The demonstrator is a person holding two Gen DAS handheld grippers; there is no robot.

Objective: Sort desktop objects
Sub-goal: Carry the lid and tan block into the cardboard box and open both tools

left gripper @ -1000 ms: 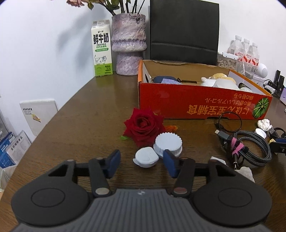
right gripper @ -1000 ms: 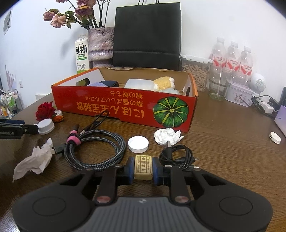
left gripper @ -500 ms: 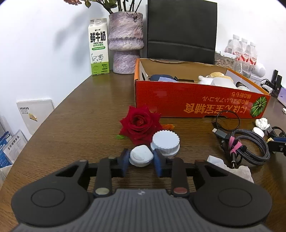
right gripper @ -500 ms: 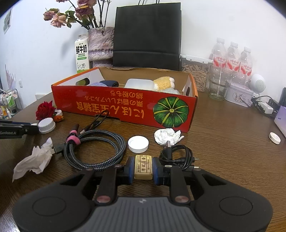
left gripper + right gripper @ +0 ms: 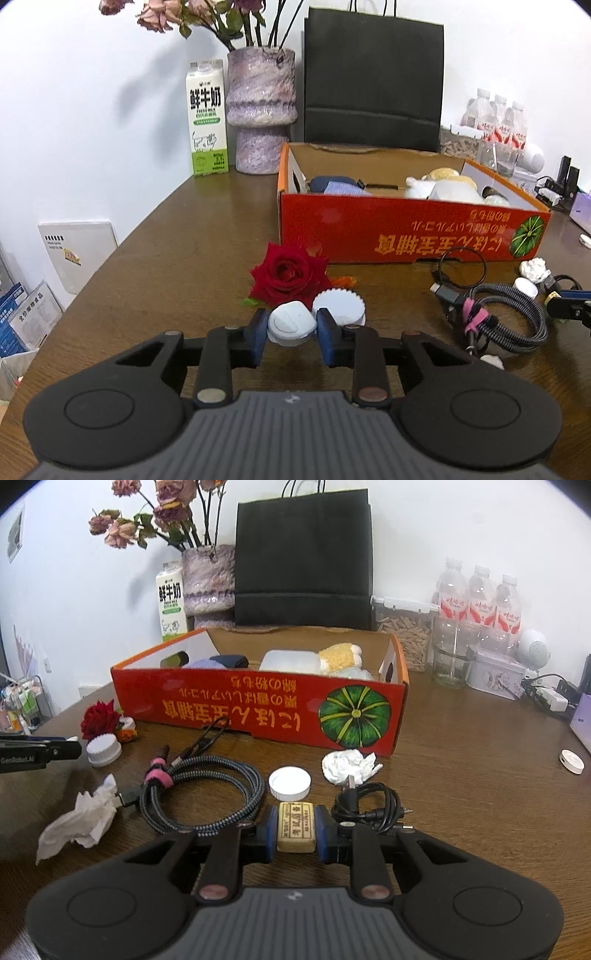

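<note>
Grippers both closed on small items low over wooden table [image 5: 177, 236]. Left gripper [image 5: 291, 332]: blue pads pressed against sides of small white rounded case [image 5: 291, 323], narrow gap filled by it. Just right of and behind case, ribbed white cap [image 5: 341, 304]; touching cap on far left, red rose [image 5: 288, 275] lying on tabletop. Beyond rose, red cardboard box [image 5: 406, 232] with upside-down printing, open-topped, holding dark blue item, white container and yellow plush.

Right gripper [image 5: 295, 829]: pads clamped on yellowish eraser [image 5: 296, 827] with printed label, held lengthwise between fingers. Just beyond eraser, flat white lid [image 5: 290, 783] on table. Left of lid, coiled braided cable [image 5: 207, 794] bound with pink strap; further left, crumpled tissue [image 5: 79, 818]. Right of lid, crumpled white paper ball [image 5: 347, 766], with black cable bundle [image 5: 369, 806] near side of it. Far left edge of right wrist view: left gripper's dark finger beside ribbed cap and rose.

At far wall: milk carton [image 5: 206, 118], purple vase [image 5: 261, 110] with dried flowers, black paper bag [image 5: 373, 77], water bottles [image 5: 480, 598].
</note>
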